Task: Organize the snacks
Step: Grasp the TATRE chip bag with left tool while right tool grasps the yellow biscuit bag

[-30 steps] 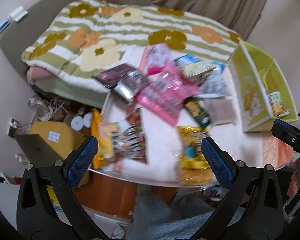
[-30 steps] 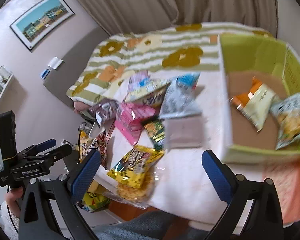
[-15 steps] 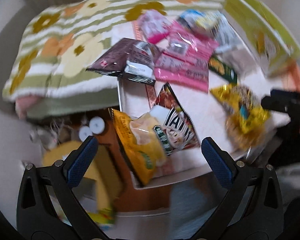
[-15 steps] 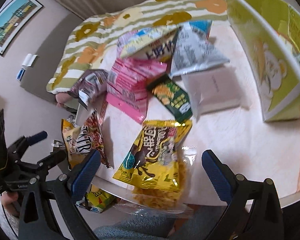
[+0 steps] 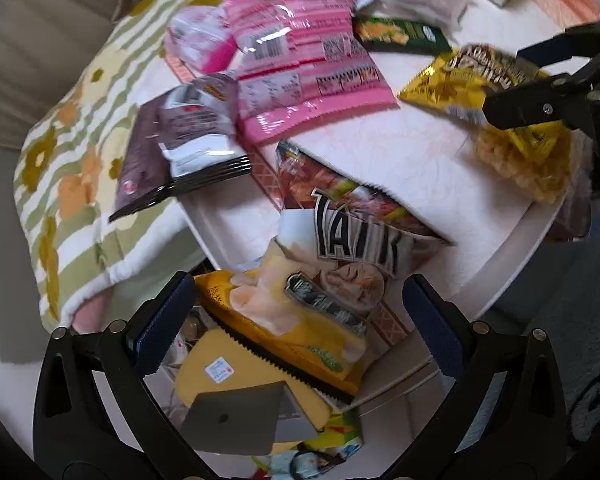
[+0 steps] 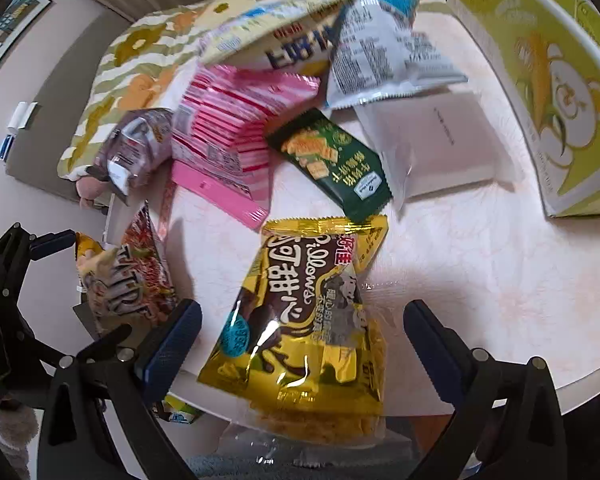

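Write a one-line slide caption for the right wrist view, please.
Open right gripper poised over a yellow Pillows snack bag at the table edge.

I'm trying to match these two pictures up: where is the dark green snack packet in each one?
Left wrist view: the dark green packet lies near the top, right of centre, beside the pink bag.
Right wrist view: the dark green packet lies near the middle, just above the yellow bag.
Shared landmark: the pink bag, to the packet's left in both views.
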`<state>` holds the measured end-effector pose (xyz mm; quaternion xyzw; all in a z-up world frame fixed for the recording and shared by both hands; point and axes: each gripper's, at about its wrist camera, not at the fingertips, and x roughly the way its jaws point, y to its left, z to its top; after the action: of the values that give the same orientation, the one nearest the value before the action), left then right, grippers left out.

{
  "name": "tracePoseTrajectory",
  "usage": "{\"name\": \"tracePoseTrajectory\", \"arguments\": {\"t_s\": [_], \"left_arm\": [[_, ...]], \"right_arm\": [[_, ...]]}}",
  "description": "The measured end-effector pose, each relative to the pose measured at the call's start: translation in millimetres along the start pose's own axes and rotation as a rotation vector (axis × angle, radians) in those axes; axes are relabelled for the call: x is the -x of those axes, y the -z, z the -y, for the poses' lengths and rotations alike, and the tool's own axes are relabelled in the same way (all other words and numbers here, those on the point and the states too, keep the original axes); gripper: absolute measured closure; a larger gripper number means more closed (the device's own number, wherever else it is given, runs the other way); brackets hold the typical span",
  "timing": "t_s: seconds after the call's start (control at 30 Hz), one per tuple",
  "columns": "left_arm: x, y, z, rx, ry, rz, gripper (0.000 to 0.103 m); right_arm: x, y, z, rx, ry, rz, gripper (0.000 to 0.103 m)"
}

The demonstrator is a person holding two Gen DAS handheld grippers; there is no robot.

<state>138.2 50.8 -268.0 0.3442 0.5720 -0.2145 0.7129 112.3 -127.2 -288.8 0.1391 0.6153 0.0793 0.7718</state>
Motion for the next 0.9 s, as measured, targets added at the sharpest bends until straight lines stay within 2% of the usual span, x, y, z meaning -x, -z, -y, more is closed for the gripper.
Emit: {"name": "tracePoseTrajectory", "arguments": {"t_s": [0.33,0.53,0.67,0.8,0.9], "left_arm": [[-32.3,-19.4,7.4,-0.002,0.044,-0.025,0.001],[-39.3,-30.2,8.7,0.042,0.085,-0.018,0.006],[-38.6,-36.1,7.3,0.060,0.102,-0.002,0.013],[-34.7,-40.9,8.4,0.079,0.111,0.015,0.023],[-28.1,-39.2,11.2,0.093,0.108,0.020,0.030]], "right_arm": [[-16.3,-12.2,4.2,0.002,0.006,-0.036,0.003],[-18.7,-13.8,15.0,-0.011,-0.017,-0.055,0.013],[-18.5,-12.0,16.8,-0.012,-0.029,-0.066,0.014],[-20.0,-12.5,14.8,-0.012,-0.054,-0.075,0.022],[-20.1,-14.7,13.2,-0.009,-0.080,-0.078,0.039]]}}
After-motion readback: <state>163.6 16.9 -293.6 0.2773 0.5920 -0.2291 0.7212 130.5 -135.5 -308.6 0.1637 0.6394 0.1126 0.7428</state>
